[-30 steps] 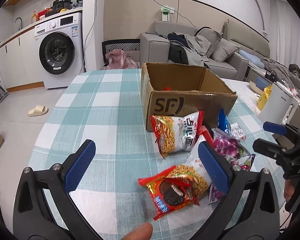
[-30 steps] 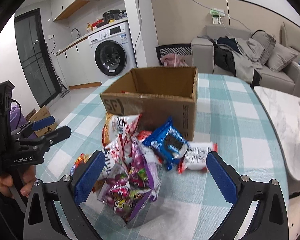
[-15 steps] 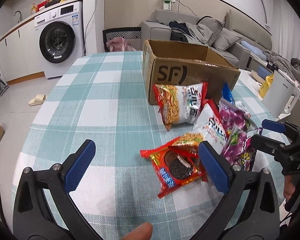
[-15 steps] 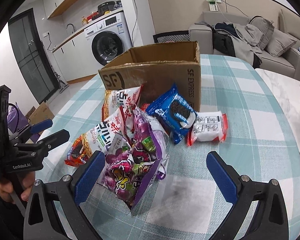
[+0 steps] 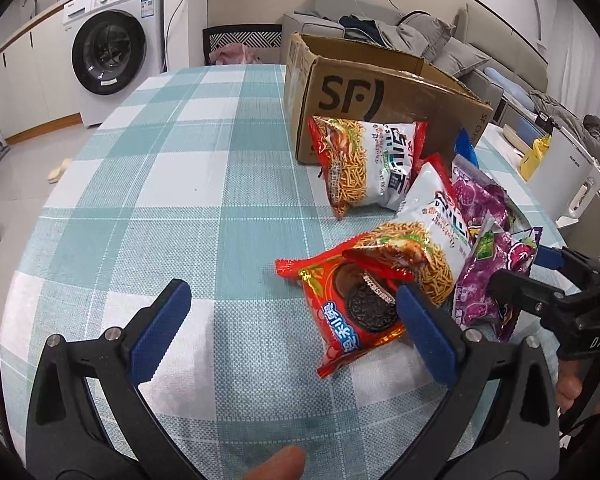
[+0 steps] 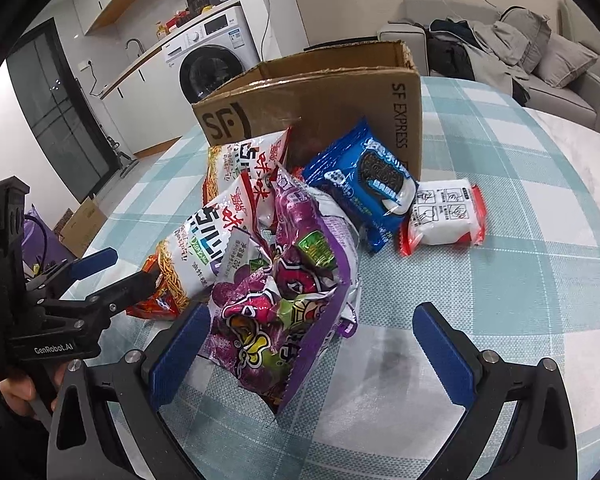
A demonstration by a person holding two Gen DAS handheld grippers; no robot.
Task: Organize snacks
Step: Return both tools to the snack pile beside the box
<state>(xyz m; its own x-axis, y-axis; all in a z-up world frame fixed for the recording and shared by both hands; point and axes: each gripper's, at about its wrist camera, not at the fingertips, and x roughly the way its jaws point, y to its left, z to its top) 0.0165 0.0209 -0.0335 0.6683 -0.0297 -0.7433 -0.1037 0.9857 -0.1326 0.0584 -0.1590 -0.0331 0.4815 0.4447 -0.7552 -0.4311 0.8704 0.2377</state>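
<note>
An open SF cardboard box stands on the checked table, also in the right wrist view. Snack packs lie in front of it: a red Oreo pack, two noodle-snack bags, a purple candy bag, a blue Oreo pack and a small white-and-red pack. My left gripper is open, its right finger beside the red Oreo pack. My right gripper is open around the near end of the purple bag.
The teal checked tablecloth covers the table. A white kettle stands off the table's right side. A washing machine and a sofa are in the background.
Both grippers have moved lower and closer to the snacks. The left has come up to the red Oreo pack; the right now straddles the purple bag. Both stay open.
</note>
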